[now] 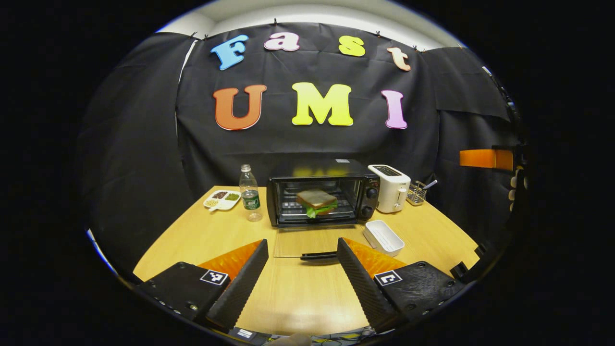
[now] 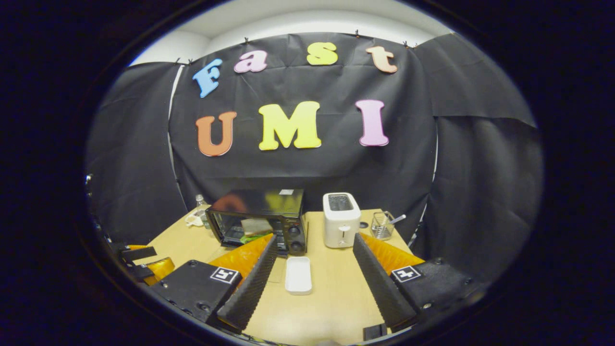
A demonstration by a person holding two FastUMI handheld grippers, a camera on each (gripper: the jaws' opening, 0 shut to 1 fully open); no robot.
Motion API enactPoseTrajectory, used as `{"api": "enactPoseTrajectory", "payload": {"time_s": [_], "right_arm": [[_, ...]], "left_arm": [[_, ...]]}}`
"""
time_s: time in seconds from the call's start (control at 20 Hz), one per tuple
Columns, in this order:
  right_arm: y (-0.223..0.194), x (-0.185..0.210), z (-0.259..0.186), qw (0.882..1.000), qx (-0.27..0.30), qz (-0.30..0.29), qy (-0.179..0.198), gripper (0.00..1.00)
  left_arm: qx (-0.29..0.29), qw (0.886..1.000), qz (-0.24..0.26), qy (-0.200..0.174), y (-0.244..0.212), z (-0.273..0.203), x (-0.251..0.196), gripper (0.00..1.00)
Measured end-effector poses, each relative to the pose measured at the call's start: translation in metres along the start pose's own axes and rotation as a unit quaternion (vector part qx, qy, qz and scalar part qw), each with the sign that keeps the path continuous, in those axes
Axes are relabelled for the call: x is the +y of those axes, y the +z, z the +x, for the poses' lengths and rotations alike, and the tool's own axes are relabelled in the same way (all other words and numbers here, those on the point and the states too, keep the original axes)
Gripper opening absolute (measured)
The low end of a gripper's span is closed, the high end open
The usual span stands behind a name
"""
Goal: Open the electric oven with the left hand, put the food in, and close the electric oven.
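Sandwich (image 1: 316, 202) inside open oven (image 1: 322, 192), beyond left hand-held gripper (image 1: 302, 274)

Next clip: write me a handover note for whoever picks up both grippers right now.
Left gripper: open, empty, facing the oven door's handle.
Right gripper: open, empty, above the white rectangular tray.
Black electric oven: glass door folded down flat on the wooden table, black handle toward you.
Sandwich with green lettuce: already on the rack inside.
Left: lift the door shut with the left gripper.
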State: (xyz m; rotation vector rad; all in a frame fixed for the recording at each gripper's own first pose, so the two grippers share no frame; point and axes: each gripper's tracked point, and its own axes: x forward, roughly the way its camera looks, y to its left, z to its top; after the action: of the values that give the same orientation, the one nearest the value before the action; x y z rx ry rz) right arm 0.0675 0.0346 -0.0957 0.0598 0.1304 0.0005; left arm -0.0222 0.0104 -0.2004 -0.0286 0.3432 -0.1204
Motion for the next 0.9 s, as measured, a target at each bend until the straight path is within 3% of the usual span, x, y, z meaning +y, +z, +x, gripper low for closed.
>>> {"api": "enactPoseTrajectory", "payload": {"time_s": [0.05, 0.1, 0.15, 0.25, 0.3, 0.55, 0.8, 0.85, 0.9], "right_arm": [[-0.002, -0.006, -0.004, 1.0, 0.003, 0.004, -0.001, 0.9], [-0.003, -0.009, -0.006, 1.0, 0.008, 0.006, 0.0, 1.0], [-0.005, -0.013, -0.007, 1.0, 0.012, 0.007, 0.0, 0.9], [-0.011, -0.024, -0.006, 1.0, 0.018, 0.001, -0.004, 0.9], [-0.019, -0.03, -0.006, 0.999, 0.031, 0.002, -0.007, 1.0], [-0.03, -0.044, -0.013, 0.998, 0.055, 0.003, -0.012, 1.0], [-0.044, -0.067, -0.027, 0.996, 0.079, -0.016, -0.034, 1.0], [-0.048, -0.073, -0.03, 0.995, 0.087, -0.025, -0.043, 0.9], [-0.051, -0.079, -0.032, 0.994, 0.092, -0.034, -0.05, 0.9]], "left_arm": [[0.005, 1.0, -0.001, 0.0, -0.006, 0.004, -0.005, 0.94], [0.012, 1.0, -0.001, 0.0, -0.011, 0.008, -0.01, 0.95], [0.017, 1.0, -0.002, -0.002, -0.017, 0.011, -0.013, 0.95], [0.027, 1.0, -0.006, -0.006, -0.028, 0.021, -0.023, 0.95], [0.033, 0.999, -0.008, -0.007, -0.034, 0.027, -0.025, 0.95], [0.079, 0.996, -0.025, -0.013, -0.078, 0.06, -0.043, 0.94], [0.12, 0.993, -0.002, -0.009, -0.121, 0.097, -0.048, 0.94], [0.124, 0.992, 0.006, -0.007, -0.124, 0.105, -0.05, 0.94], [0.125, 0.992, 0.01, -0.006, -0.128, 0.112, -0.051, 0.94]]}}
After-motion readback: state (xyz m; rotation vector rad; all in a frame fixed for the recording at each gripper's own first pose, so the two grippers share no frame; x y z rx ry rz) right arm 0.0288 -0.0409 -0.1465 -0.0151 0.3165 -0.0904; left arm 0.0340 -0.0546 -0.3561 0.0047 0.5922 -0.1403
